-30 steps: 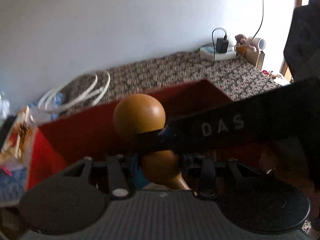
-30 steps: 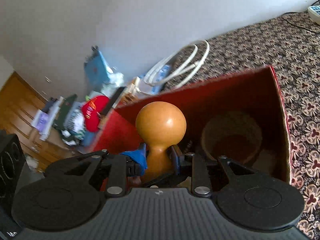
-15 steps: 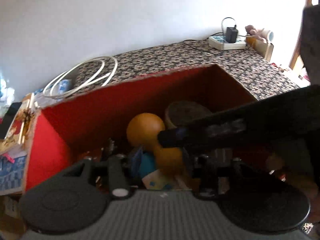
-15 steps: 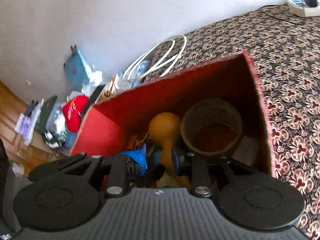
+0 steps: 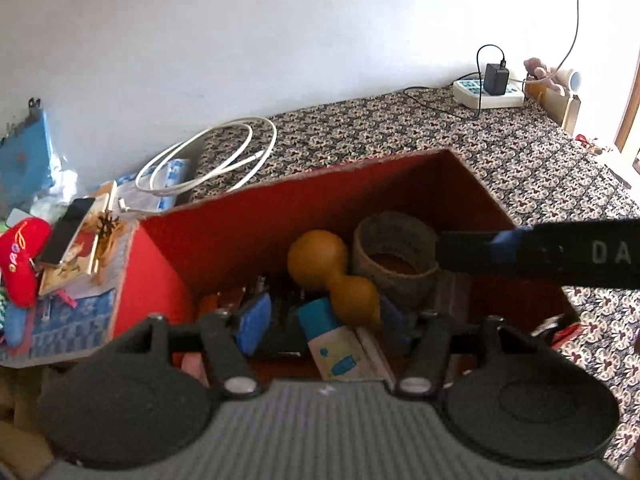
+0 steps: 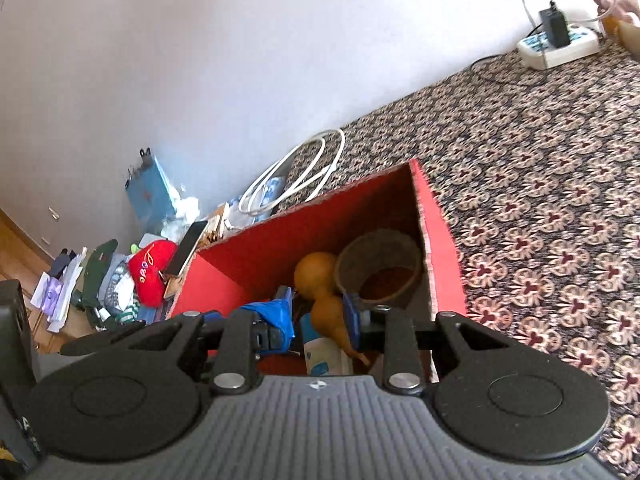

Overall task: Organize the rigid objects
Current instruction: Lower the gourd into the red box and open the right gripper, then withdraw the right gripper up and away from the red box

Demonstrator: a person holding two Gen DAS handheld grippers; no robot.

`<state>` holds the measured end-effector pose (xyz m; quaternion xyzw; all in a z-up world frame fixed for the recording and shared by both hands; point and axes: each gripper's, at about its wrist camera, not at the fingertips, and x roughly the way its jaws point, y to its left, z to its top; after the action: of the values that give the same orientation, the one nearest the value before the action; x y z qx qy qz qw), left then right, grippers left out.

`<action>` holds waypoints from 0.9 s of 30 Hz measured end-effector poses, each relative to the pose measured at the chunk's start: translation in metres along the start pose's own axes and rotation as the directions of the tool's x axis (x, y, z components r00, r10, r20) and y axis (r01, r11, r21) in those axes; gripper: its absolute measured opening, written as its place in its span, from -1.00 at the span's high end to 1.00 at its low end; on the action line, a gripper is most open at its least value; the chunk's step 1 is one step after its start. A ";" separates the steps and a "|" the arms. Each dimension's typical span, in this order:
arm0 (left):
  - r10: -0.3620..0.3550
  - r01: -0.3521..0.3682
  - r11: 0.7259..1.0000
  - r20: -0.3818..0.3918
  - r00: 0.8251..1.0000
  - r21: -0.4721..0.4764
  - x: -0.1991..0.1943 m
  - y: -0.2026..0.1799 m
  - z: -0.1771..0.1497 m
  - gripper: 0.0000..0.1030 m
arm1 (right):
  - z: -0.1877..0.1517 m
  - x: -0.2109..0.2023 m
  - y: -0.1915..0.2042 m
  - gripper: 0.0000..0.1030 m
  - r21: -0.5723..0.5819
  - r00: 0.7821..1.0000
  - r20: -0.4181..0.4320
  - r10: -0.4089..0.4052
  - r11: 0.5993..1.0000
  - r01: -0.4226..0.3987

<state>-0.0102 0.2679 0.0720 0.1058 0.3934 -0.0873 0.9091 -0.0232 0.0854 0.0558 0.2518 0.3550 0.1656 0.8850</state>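
The gourd (image 6: 320,292) lies on its side in the red box (image 6: 438,240), its round head against the woven pot (image 6: 378,268) and its narrow end toward the cameras, resting on a blue-capped tube (image 5: 336,340). It looks hard, smooth, light and probably hollow, so the waist between the two bulbs seems the surest place to hold. The right gripper (image 6: 318,326) is spread wide with the gourd's lower bulb between its fingers, seemingly apart from both, while the left gripper (image 5: 324,322) hangs open just above the box.
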 end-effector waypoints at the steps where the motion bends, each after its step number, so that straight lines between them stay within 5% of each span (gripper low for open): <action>1: 0.002 -0.002 1.000 0.005 1.000 0.000 -0.003 -0.004 0.001 -0.24 | 0.000 -0.003 -0.001 0.79 0.000 1.000 0.007 -0.007 1.000 0.007; 27: 0.090 -0.090 0.996 -0.053 0.995 -0.002 -0.034 -0.148 -0.004 -0.34 | -0.009 -0.096 -0.090 0.77 -0.081 0.985 -0.008 -0.174 0.982 0.173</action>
<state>-0.0721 0.1295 0.0759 0.1239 0.4123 -0.0428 0.9016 -0.0859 -0.0304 0.0517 0.1829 0.3753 0.1040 0.9027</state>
